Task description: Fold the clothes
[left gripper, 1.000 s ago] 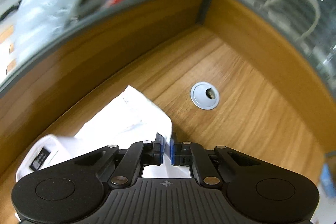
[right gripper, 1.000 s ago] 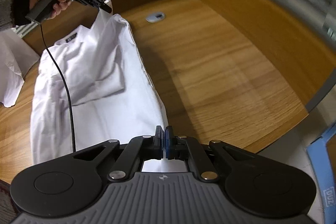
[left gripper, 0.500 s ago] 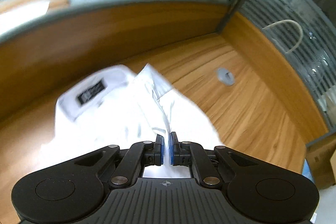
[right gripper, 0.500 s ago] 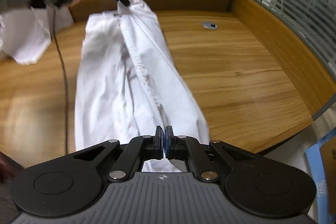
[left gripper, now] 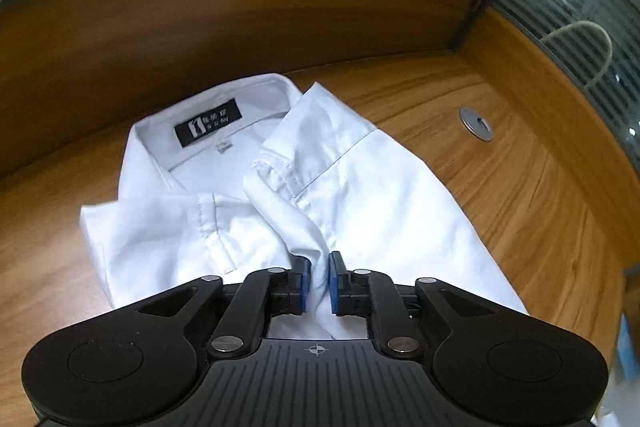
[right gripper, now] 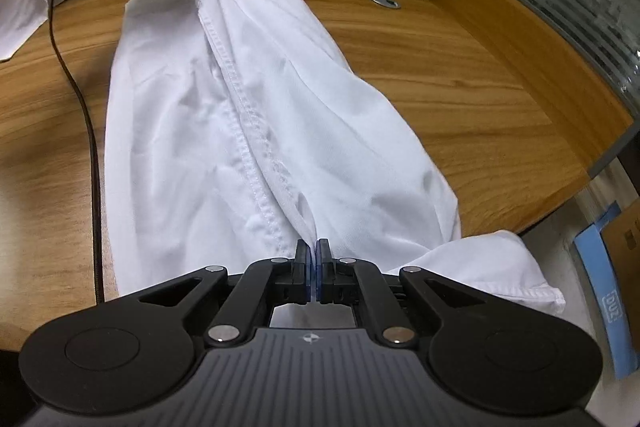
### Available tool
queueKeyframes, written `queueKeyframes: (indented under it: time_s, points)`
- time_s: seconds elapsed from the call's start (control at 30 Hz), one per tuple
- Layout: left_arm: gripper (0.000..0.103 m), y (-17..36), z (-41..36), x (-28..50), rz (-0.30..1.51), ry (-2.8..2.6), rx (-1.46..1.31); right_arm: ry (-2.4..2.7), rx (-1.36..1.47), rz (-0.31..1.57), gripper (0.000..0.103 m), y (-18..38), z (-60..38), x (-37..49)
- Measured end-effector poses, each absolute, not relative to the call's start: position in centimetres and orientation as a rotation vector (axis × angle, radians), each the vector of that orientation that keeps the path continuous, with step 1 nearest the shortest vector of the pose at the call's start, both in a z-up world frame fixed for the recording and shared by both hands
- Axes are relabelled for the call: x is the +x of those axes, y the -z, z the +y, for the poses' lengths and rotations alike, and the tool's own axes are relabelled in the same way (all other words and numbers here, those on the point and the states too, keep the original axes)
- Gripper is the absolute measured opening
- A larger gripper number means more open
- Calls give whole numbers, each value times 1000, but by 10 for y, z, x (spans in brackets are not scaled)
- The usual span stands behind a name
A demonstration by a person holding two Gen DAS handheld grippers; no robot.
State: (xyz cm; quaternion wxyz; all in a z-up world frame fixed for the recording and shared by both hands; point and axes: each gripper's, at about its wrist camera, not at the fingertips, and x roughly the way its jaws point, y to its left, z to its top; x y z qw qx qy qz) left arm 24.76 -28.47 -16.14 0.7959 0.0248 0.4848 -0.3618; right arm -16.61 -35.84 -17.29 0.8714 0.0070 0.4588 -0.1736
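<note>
The white shirt [right gripper: 224,99] lies lengthwise down the middle of the right wrist frame on the wooden worktop [right gripper: 460,75], its hem spilling off the edge at lower right. The right gripper [right gripper: 313,269] has its jaws pinched tight on the front placket near the hem. The left gripper [left gripper: 318,283], at upper left of that frame, nips the same edge below the collar [left gripper: 208,115], jaws slightly parted around bunched cloth. I'd judge a lengthwise side fold is in hand; both ends should next travel together, keeping the edge taut.
</note>
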Motion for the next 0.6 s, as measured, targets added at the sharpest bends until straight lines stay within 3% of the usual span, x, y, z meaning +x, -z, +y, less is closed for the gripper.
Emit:
queueKeyframes:
  time_s: [0.17, 0.33, 0.5, 0.6]
  points:
    - [20, 147, -265, 247, 1035, 770, -27, 389, 73, 948, 11, 166, -360, -170]
    - [31, 109, -255, 220, 904, 820, 39, 437, 171, 910, 33, 147, -363, -185]
    - [38, 92, -268, 180, 836, 926, 96, 558, 307, 863, 36, 120, -379, -223]
    - [44, 97, -287, 158, 852, 1010, 156, 657, 369, 858, 44, 115, -396, -243]
